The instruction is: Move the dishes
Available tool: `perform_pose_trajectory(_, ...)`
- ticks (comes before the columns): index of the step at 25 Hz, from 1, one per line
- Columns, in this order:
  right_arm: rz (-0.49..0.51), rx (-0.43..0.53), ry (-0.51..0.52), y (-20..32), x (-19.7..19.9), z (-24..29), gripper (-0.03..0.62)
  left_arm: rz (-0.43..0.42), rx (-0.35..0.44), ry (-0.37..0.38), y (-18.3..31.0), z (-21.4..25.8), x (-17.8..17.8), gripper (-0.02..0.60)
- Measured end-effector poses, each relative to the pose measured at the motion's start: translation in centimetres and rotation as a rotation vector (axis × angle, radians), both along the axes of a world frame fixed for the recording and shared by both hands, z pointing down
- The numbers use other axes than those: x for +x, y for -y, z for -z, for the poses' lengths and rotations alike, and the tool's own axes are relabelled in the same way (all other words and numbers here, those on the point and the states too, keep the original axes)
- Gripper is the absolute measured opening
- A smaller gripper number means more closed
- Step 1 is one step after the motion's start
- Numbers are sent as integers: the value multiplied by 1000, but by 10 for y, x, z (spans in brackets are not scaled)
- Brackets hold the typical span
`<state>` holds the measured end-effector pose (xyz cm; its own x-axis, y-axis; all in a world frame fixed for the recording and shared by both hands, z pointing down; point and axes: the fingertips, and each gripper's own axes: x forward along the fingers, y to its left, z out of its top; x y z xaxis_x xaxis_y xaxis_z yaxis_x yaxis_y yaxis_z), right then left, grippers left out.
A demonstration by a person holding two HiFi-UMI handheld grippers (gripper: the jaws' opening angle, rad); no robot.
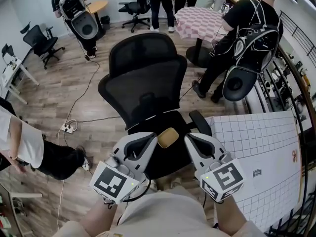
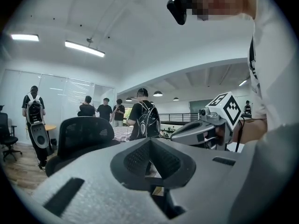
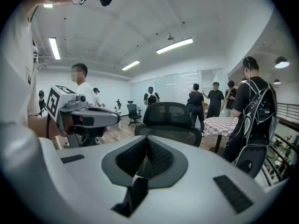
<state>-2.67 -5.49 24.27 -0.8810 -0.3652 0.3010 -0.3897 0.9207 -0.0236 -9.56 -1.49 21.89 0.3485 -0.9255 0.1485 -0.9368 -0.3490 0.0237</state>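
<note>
Overhead, the left gripper and right gripper hang above a chair, with the tan dish at the left one's tip, beside a gridded counter. Only the left gripper view shows its jaws pinched on that dish, a tan sliver. The right gripper view shows jaws together, empty.

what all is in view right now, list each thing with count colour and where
office chair: one, black mesh, centre, just ahead of both grippers
other chairs: two, black, far left and top
small dish: one, tan, between the gripper tips, over the seat
gridded table: one, white, right
checked table: one, red and white cloth, top
power strip: one, white, floor at left
people: several, mostly in black, around the room
left gripper: grey, jaws shut, lower left
right gripper: grey, jaws shut, lower right
</note>
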Motion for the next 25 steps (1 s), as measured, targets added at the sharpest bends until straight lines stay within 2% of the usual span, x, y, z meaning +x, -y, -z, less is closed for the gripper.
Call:
perform_pose_trajectory(4,-40,-45,14,7,-7,-24,23,2,-8,-12,1,-16,-10,14)
perform_pose_trajectory(7,-44,-69,-2,12,-12,-36,23,12,-1,9,6,-22,-14,14)
perform_pose_trajectory(11,-78,-100,-19,27,-20,-52,23,34,-57,-37,15,-35,-22,14)
perform_pose_trajectory(16,-136,-151,-57,48,-26,-83,25,46,-78,-21,27,-64,-36,14)
perform_pose_trajectory(21,-193,-223,-116,71,-29,-127,26,51,-151,-52,43,-97,-44,14)
perform_pose_trajectory(25,-232,-283,-150,87,-32,-165,26,59,-175,-64,55,-118,-51,14)
